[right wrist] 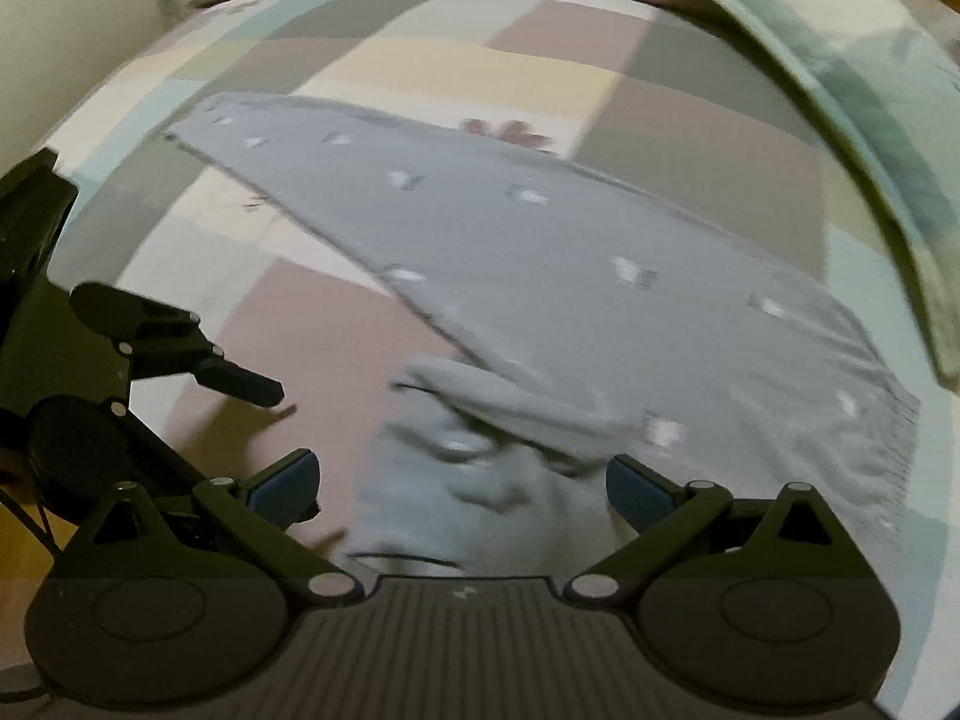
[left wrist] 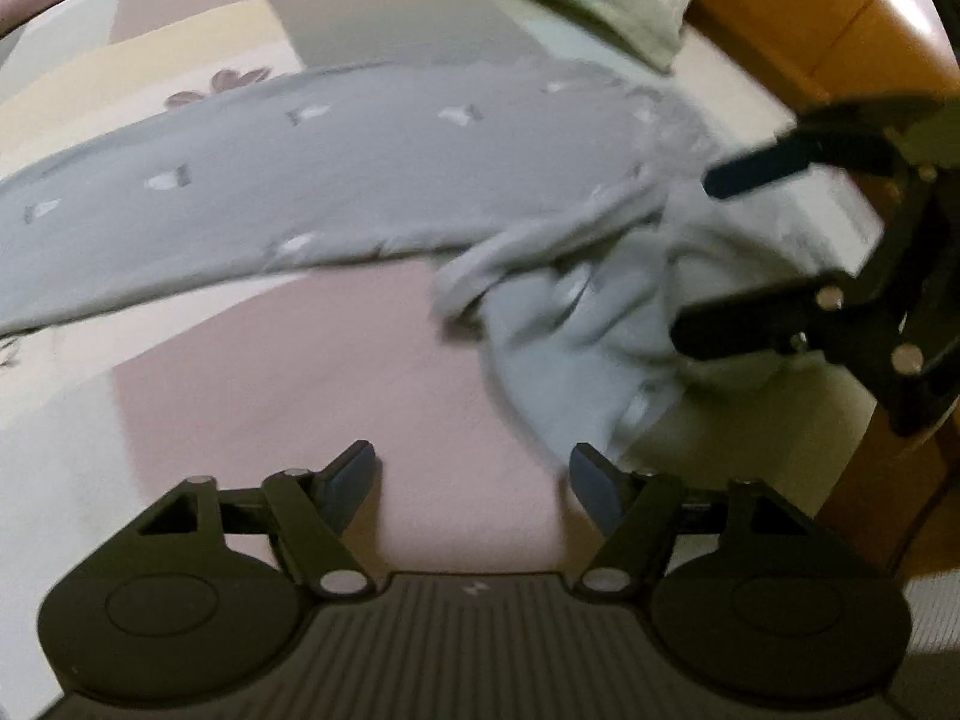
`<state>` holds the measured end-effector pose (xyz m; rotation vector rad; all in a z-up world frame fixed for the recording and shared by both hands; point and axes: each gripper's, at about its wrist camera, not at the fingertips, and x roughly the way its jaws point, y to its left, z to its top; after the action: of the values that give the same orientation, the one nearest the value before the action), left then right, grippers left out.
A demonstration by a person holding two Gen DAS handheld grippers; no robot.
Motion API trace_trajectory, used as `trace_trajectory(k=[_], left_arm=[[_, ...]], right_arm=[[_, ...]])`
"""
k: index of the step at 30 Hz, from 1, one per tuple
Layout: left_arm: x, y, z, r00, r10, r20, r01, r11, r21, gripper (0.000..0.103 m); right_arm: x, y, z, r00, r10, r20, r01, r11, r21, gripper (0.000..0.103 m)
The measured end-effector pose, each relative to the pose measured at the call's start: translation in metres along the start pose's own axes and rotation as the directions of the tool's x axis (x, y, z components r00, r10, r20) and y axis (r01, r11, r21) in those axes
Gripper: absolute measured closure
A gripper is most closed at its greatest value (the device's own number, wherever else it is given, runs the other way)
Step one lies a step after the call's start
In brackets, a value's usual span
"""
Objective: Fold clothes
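Blurred grey garment (right wrist: 540, 276), waistband bunched

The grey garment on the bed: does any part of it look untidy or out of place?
Yes. Most of the garment lies flat on the patchwork bedcover, but its near end is crumpled into a bunch by the bed edge, with a rolled band across it.

A bed is covered by a patchwork bedspread (right wrist: 420, 66) in pink, yellow, grey and pale-green squares, some printed with flowers. A folded green-and-cream quilt (right wrist: 870, 138) is laid along its far edge. Orange-brown wooden furniture (left wrist: 840, 12) is seen beside the bed.
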<state>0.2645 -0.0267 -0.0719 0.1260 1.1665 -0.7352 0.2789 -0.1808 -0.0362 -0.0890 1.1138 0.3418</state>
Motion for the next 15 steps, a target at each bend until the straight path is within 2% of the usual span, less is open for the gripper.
trace_trajectory(k=[3,5,8,13,15], left_arm=[[0.021,0.002,0.01,0.997,-0.083,-0.007,0.082,0.993,-0.084,0.049],[0.028,0.007,0.013,0.992,-0.124,0.01,0.124,0.982,-0.142,0.049],[0.037,0.014,0.014,0.972,-0.235,0.032,0.235,0.942,-0.24,0.049],[0.045,0.018,0.017,0.958,-0.284,0.049,0.286,0.918,-0.275,0.049],[0.045,0.026,0.01,0.951,-0.302,0.066,0.306,0.885,-0.35,0.054]], right_arm=[[-0.003,-0.018,-0.009,0.999,-0.047,0.004,0.047,0.998,0.028,0.0],[-0.006,-0.03,-0.016,0.997,-0.076,0.008,0.075,0.996,0.052,0.0],[-0.011,-0.045,-0.027,0.995,-0.1,0.017,0.098,0.991,0.095,0.0],[-0.016,-0.062,-0.038,0.993,-0.113,0.028,0.108,0.983,0.148,0.0],[-0.017,-0.067,-0.042,0.993,-0.113,0.031,0.106,0.98,0.166,0.0]])
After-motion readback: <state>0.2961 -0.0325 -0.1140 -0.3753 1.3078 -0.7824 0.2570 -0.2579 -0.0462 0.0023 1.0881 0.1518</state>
